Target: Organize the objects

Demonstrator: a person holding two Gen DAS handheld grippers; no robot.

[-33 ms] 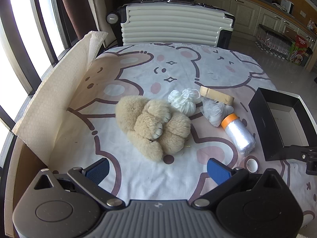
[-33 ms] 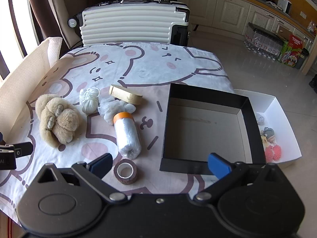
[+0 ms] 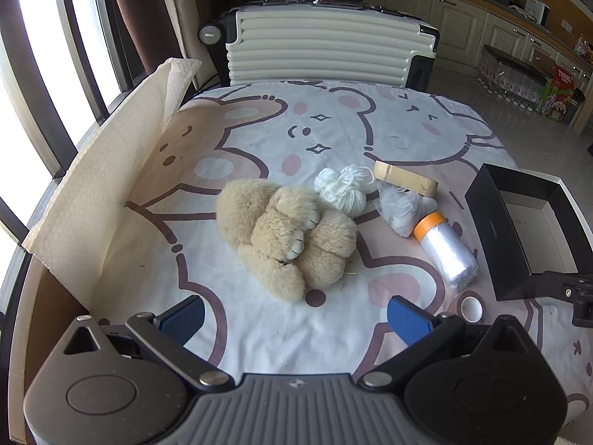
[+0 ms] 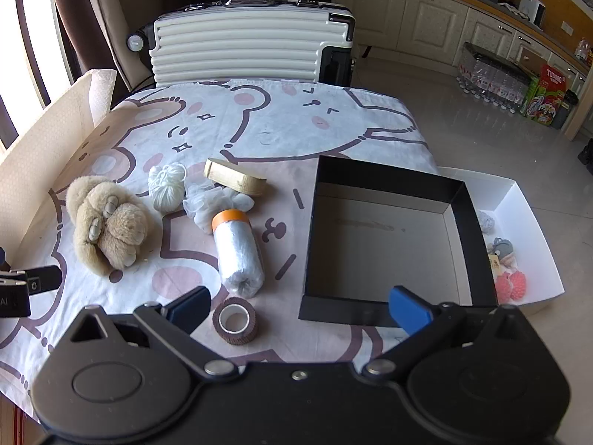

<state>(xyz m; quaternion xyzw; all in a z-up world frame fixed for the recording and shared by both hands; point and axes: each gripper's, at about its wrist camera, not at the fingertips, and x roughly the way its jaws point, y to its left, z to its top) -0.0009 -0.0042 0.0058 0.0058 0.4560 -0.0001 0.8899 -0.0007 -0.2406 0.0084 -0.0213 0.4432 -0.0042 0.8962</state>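
A beige plush toy [image 3: 285,237] [image 4: 107,222] lies on the cartoon-print cloth, just ahead of my left gripper [image 3: 294,319], which is open with nothing between its fingers. To the toy's right are a white yarn ball [image 3: 343,189], a tan tape strip [image 3: 406,181], a white mesh puff [image 3: 402,209] and a plastic film roll [image 4: 239,256] with an orange end. A small brown tape roll [image 4: 235,320] sits beside the left finger of my right gripper [image 4: 300,309], which is open and empty. An empty black box [image 4: 389,174] lies on the right.
A white tray [image 4: 519,204] beyond the black box holds a few small toys and overhangs the table's right edge. A cream suitcase [image 3: 326,48] stands behind the table. A paper-lined cardboard wall [image 3: 96,193] runs along the left side by the window.
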